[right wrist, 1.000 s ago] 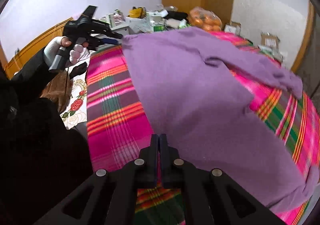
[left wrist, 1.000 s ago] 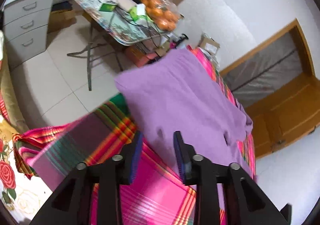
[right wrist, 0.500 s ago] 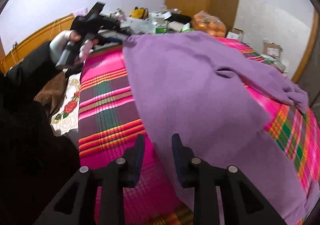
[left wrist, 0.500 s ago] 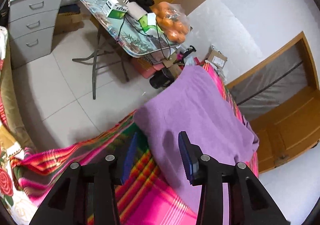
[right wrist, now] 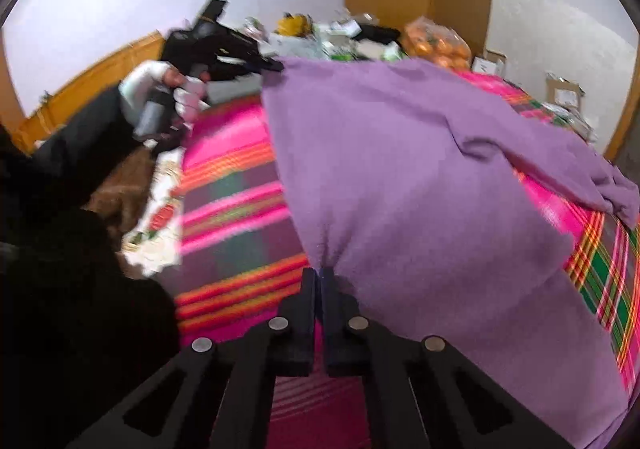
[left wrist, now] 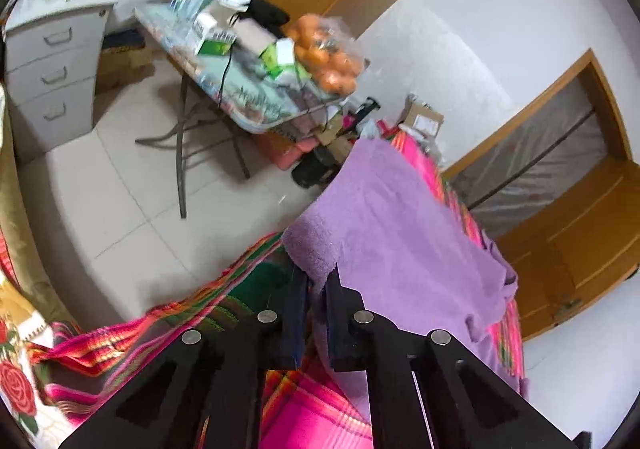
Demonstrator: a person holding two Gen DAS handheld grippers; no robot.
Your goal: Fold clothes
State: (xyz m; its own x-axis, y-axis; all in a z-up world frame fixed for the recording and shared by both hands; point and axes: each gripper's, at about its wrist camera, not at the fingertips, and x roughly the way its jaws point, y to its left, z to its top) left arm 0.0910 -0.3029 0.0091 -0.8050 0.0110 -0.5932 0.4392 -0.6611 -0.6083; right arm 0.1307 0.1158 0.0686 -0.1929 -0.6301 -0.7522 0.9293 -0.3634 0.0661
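Left wrist view: While my left gripper (left wrist: 318,281) is clenched on the near corner of the purple garment (left wrist: 400,233), cloth runs off toward 1 o'clock over the striped blanket (left wrist: 320,401).
Right wrist view: my right gripper (right wrist: 319,277) pinches the garment's edge; its body spreads toward 2 o'clock.
Advice: I'd lift both corners level, keeping the edge taut.

The garment (right wrist: 420,185) lies on the blanket (right wrist: 236,209), a cluttered table (left wrist: 240,89) beyond it.
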